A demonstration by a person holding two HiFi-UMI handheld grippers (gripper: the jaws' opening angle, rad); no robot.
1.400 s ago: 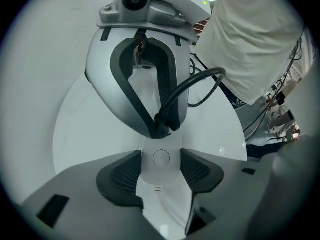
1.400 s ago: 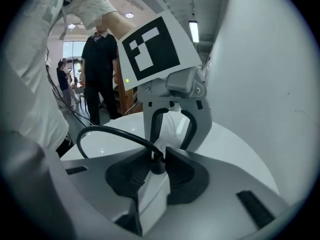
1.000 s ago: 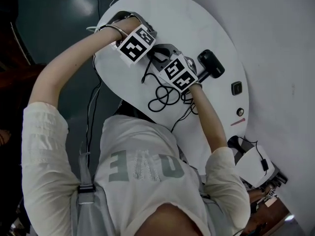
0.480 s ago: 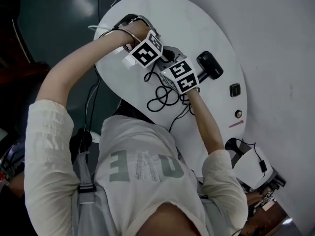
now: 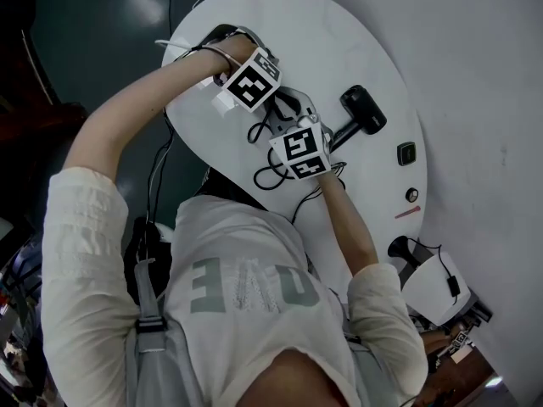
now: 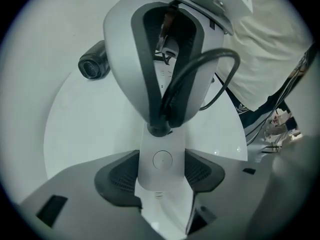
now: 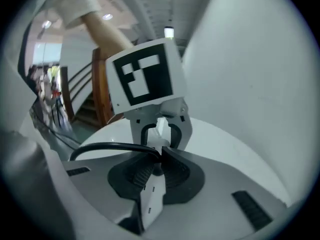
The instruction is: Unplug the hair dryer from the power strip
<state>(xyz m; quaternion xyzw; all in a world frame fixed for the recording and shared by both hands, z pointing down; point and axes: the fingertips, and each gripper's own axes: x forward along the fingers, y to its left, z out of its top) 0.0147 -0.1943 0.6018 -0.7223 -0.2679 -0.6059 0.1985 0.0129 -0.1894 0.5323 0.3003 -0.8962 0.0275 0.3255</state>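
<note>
A white power strip (image 6: 161,169) lies on the round white table (image 5: 356,41). My left gripper (image 6: 161,156) points almost straight down over the strip's end. Both pads lie against the strip's sides while the jaws are opening. A black plug (image 7: 156,160) sits in the strip (image 7: 151,199), and my right gripper (image 7: 159,156) is closing, its pads pinching the plug from both sides. The plug's black cable (image 6: 200,69) loops away to a coil (image 5: 276,172). The black hair dryer (image 5: 363,108) lies just beyond both grippers (image 5: 254,85) (image 5: 299,148).
A small black square item (image 5: 407,153), a round knob (image 5: 412,194) and a thin red stick (image 5: 409,213) lie near the table's right edge. A white stand with black cables (image 5: 434,282) sits off the table at lower right. The person's body fills the near side.
My right gripper has tilted, its marker cube swinging back toward the person and down in the head view. The left gripper's cube has shifted slightly right.
</note>
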